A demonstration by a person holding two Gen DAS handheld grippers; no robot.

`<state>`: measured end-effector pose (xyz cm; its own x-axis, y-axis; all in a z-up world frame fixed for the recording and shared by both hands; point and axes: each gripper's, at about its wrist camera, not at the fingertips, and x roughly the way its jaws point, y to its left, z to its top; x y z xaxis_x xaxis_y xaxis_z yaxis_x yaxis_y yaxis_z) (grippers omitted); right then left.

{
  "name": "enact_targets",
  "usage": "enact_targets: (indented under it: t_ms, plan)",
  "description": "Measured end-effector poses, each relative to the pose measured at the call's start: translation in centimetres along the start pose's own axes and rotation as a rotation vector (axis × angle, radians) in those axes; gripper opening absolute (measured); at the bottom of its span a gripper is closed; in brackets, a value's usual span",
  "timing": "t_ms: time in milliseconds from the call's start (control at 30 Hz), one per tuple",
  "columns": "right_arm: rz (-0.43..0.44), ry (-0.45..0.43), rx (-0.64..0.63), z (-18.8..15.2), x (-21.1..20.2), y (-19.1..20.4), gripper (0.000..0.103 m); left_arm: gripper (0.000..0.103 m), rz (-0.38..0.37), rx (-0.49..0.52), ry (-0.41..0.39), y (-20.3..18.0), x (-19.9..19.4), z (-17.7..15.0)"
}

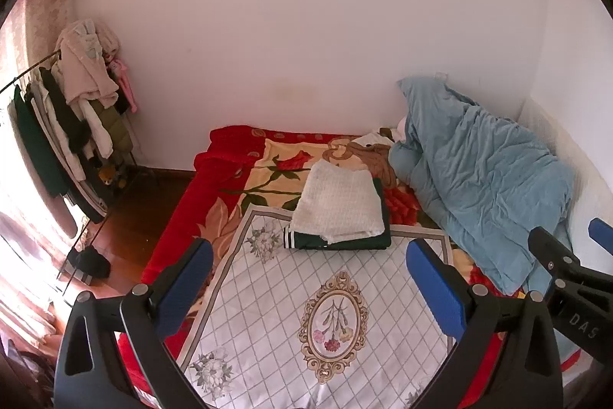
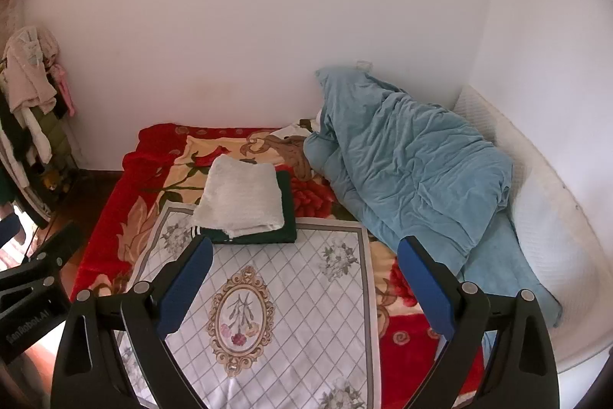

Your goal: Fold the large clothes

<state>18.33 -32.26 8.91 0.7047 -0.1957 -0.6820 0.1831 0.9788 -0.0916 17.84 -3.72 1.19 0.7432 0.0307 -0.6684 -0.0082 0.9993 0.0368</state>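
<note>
A folded white knit garment (image 1: 339, 202) lies on top of a folded dark green garment (image 1: 345, 240) at the far edge of a white quilted mat (image 1: 287, 294) on the bed. The same stack shows in the right wrist view, white garment (image 2: 241, 198) on green garment (image 2: 283, 217), on the mat (image 2: 306, 313). My left gripper (image 1: 310, 286) is open and empty, held above the mat. My right gripper (image 2: 306, 282) is open and empty too, above the mat; its finger (image 1: 555, 255) shows at the right of the left wrist view.
A red floral blanket (image 1: 230, 179) covers the bed. A crumpled blue duvet (image 1: 479, 179) is piled against the right wall, with brown clothing (image 1: 375, 156) beside it. A clothes rack (image 1: 76, 110) stands at the left over a wooden floor (image 1: 134, 229).
</note>
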Motion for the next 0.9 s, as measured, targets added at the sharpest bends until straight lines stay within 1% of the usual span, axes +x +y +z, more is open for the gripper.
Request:
enact_targets:
  t_ms: [500, 733, 900]
  plan:
    - [0.001, -0.002, -0.001, 0.29, 0.18, 0.10, 0.099, 0.103, 0.005, -0.007, -0.006, -0.03, -0.06, 0.11]
    - [0.012, 0.008, -0.002, 0.96, 0.39, 0.31, 0.099, 0.103, 0.008, -0.010, -0.002, 0.05, 0.01, 0.23]
    - [0.013, 0.010, 0.004, 0.61, 0.13, 0.19, 0.099, 0.103, 0.006, -0.009, 0.002, 0.36, -0.11, 0.17]
